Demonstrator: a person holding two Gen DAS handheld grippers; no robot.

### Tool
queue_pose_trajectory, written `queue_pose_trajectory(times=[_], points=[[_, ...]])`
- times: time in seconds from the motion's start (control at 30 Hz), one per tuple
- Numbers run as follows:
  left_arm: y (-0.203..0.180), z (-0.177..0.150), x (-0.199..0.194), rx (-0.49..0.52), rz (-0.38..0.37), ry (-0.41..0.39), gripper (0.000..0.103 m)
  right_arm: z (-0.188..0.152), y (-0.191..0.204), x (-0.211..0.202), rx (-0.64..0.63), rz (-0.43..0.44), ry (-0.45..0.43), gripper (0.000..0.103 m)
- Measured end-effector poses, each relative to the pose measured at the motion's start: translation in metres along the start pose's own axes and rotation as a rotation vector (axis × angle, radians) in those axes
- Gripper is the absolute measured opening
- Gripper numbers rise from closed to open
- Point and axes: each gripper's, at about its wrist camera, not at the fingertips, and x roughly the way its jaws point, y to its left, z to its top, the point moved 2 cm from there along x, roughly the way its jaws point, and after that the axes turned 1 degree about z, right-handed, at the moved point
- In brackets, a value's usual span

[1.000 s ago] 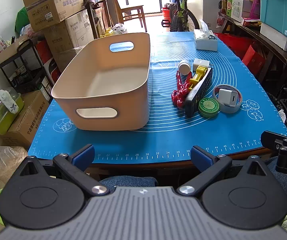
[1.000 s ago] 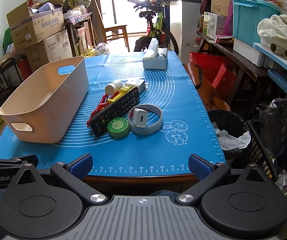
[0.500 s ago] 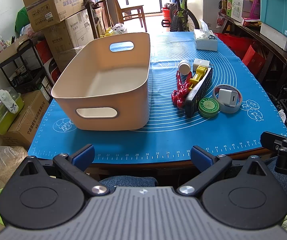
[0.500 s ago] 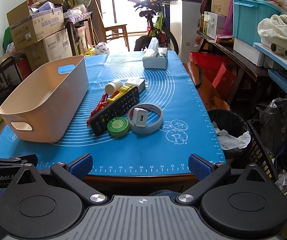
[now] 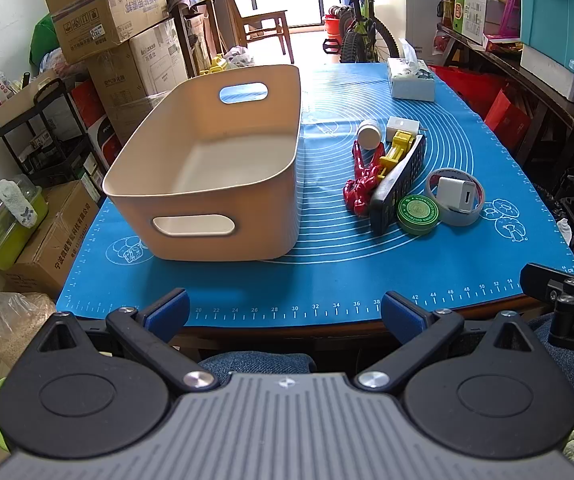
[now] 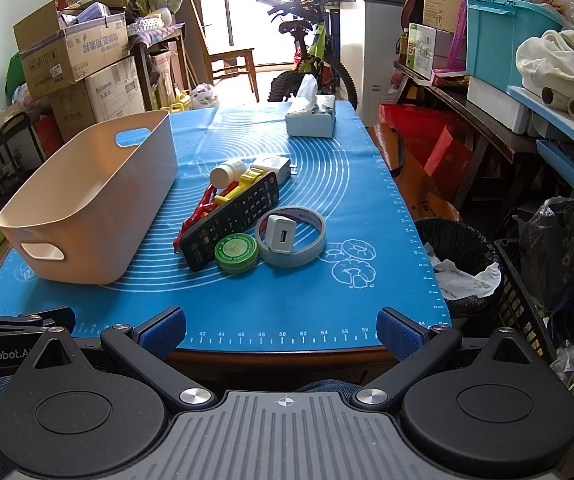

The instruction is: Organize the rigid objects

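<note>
An empty beige bin (image 5: 215, 168) (image 6: 87, 204) stands on the left of the blue mat (image 5: 327, 276). Right of it lies a cluster: a black remote (image 6: 233, 220), a red clamp (image 5: 361, 188), a yellow toy (image 5: 397, 150), a white bottle (image 6: 227, 172), a green tin (image 6: 235, 252), a tape roll (image 6: 291, 236) around a white charger (image 6: 281, 234), and a white adapter (image 6: 273, 164). My left gripper (image 5: 285, 310) and right gripper (image 6: 281, 328) are both open and empty, held at the near table edge, well short of the objects.
A tissue box (image 6: 312, 118) sits at the mat's far right. Cardboard boxes (image 5: 107, 20) stack on the left, a bicycle (image 6: 311, 52) stands behind the table, and a bin with a liner (image 6: 455, 264) is on the floor to the right.
</note>
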Motion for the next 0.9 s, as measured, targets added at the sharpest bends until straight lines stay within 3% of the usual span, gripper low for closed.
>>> queue_pose_trajectory(times=[0.9], points=[[0.0026,0.0002,-0.0004,0.005,0.006,0.000,0.100,0.0023,0.0013,-0.0012,-0.004,-0.003,-0.001,0.100]])
